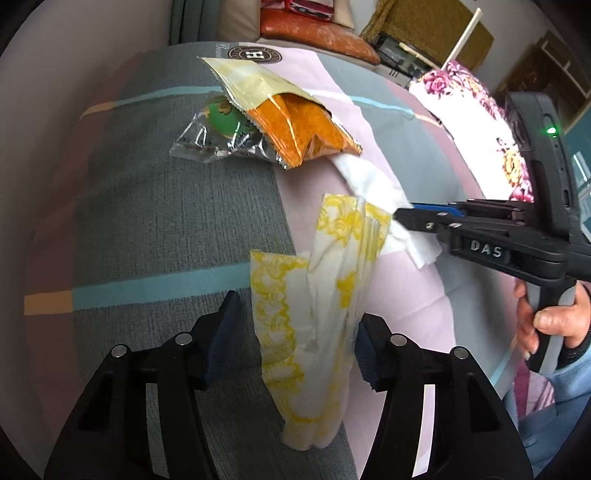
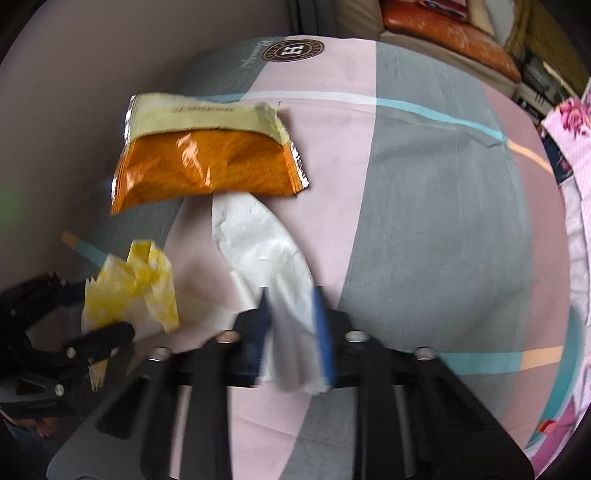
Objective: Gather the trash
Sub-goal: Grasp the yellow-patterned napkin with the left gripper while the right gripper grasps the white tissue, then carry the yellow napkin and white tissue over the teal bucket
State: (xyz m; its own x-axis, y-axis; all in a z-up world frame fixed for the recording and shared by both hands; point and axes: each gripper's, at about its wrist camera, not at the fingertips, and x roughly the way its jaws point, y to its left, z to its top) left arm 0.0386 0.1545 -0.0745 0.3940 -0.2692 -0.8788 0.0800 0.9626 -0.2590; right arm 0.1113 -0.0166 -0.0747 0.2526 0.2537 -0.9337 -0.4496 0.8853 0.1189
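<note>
A yellow-patterned napkin (image 1: 314, 295) lies crumpled on the grey and pink sheet (image 1: 166, 221), between the fingers of my left gripper (image 1: 297, 314). Those jaws stand open, and the left pad is clear of the paper. My right gripper (image 1: 402, 218) comes in from the right, shut on a white tissue (image 1: 373, 181). In the right wrist view the white tissue (image 2: 258, 243) runs into the right gripper (image 2: 291, 295), blurred. The left gripper (image 2: 85, 310) shows at the left around the yellow napkin (image 2: 136, 284). An orange snack wrapper (image 1: 295, 125) and a clear plastic wrapper (image 1: 218, 129) lie farther back.
The orange wrapper (image 2: 207, 166) overlaps the far end of the white tissue. A floral cloth (image 1: 472, 122) lies along the right edge of the sheet. A person's hand (image 1: 554, 321) holds the right gripper's handle. Orange cushions (image 1: 317, 33) sit beyond the sheet.
</note>
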